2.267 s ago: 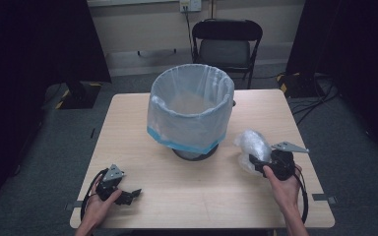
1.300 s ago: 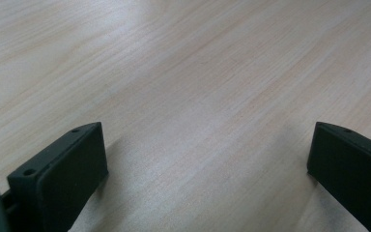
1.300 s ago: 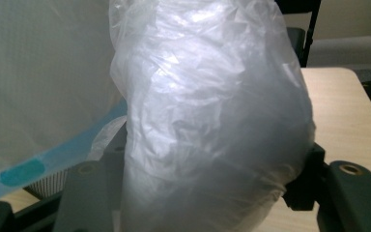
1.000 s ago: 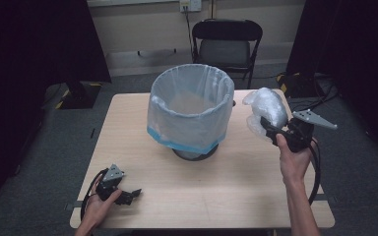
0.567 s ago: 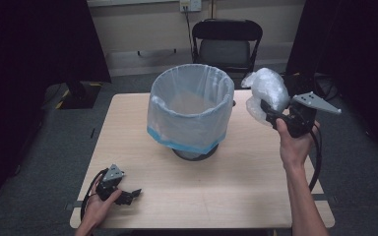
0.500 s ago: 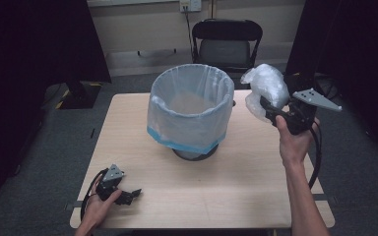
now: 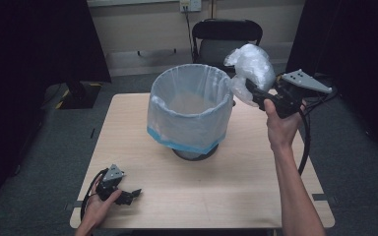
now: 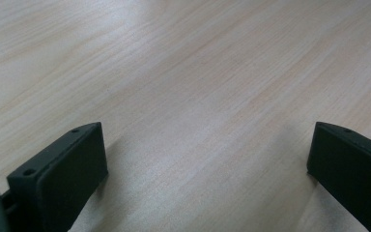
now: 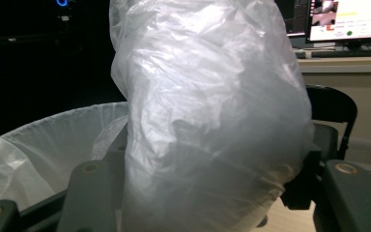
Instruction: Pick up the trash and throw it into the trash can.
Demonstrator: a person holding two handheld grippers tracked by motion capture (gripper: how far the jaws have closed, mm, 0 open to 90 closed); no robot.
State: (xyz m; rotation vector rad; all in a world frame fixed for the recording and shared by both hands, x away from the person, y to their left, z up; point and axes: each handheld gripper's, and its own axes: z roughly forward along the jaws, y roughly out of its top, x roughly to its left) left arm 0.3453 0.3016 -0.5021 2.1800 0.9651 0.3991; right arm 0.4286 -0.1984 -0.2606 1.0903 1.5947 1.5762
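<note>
Since the earlier frames the right gripper point(image 7: 257, 93) has been rising from the right side of the table point(image 7: 256, 191), carrying the crumpled clear plastic bag point(image 7: 250, 69) up and toward the far right edge of the lined bin point(image 7: 192, 113). The left gripper point(image 7: 128, 195) has been staying where it was, near the table's front left corner.

Now the right gripper is hanging in the air just beside the bin's rim, on its right, with the person's right hand point(image 7: 281, 129) holding it from below. Its jaws are pressing tight on the lower part of the bag, which is bulging out and upward beyond the tips, above the level of the rim and partly overlapping it in the high view. In the right gripper view the bag point(image 9: 207, 121) is swelling up between the two black jaws and covering most of what lies ahead, while the white liner of the bin point(image 9: 53, 140) is showing low on the left, behind and below the bag.

The left gripper is lying low on the tabletop in the person's left hand point(image 7: 96, 211). In the left gripper view its jaws are standing wide apart with bare wood point(image 8: 198, 96) between them, gripping nothing.
</note>
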